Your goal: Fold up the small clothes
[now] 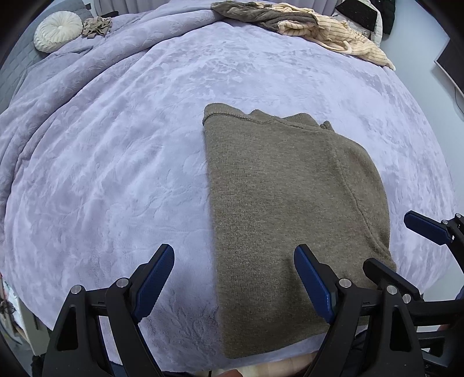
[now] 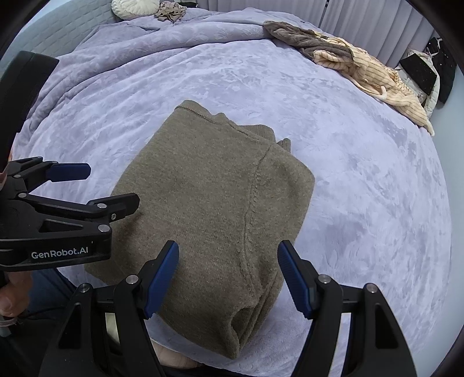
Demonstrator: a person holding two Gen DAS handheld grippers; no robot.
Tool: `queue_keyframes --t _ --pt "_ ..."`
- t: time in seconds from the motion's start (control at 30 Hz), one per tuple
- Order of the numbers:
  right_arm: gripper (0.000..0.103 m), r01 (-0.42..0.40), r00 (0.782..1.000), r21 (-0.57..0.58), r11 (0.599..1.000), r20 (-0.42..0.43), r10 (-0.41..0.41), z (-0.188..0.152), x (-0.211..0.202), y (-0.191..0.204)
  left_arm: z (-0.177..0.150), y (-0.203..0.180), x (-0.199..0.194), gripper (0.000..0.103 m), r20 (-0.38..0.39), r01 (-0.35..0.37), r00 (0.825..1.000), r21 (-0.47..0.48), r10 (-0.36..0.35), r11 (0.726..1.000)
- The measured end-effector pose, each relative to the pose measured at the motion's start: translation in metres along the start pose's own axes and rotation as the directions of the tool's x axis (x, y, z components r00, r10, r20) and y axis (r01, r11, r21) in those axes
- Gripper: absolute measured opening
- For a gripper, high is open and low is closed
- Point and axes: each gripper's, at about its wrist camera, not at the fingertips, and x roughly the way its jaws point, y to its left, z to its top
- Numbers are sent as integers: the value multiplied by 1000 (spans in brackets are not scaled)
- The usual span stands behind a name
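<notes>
Left wrist view: the left gripper (image 1: 233, 278) hangs with its fingers (image 1: 155, 278) spread wide and nothing between them, poised over the near edge of the bed (image 1: 116, 174). One finger is over bare blanket, the other over the olive knit sweater (image 1: 278, 197), which lies flat in a tidy oblong near the bed's near edge. The right gripper (image 1: 388, 243) shows at the lower right, also gaping and empty. At the far edge lie a heap of brown and cream striped clothes (image 1: 304, 26); a round white cushion (image 1: 58, 32) and a small beige garment (image 1: 97, 26) sit at the far left corner.

Right wrist view: the right gripper (image 2: 227, 278) hovers above the sweater's (image 2: 203, 188) near end, fingers (image 2: 161, 278) well apart, holding nothing. The left gripper (image 2: 113, 185) stands open at the left.

The sweater looks partly folded, sides tucked in. The next move likely calls for both grippers to pinch the near end's corners and carry them to the far end. Nothing blocks that; the heap is well apart.
</notes>
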Motion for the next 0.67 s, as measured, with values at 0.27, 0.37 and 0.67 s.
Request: queue_keyframes --t 0.27,0.37,0.67 --pt "74 -3 1000 0 1000 4 3 0 0 -1 0 -2 2 86 -6 -8 1000 -3 7 1000" --pt "74 -7 1000 3 1000 7 7 1 -2 -2 0 -3 3 86 -6 -12 1000 -1 12 1000" --pt "74 -16 1000 7 1000 10 16 -1 -2 -5 -3 -6 -1 86 4 -24 1000 6 24 1000"
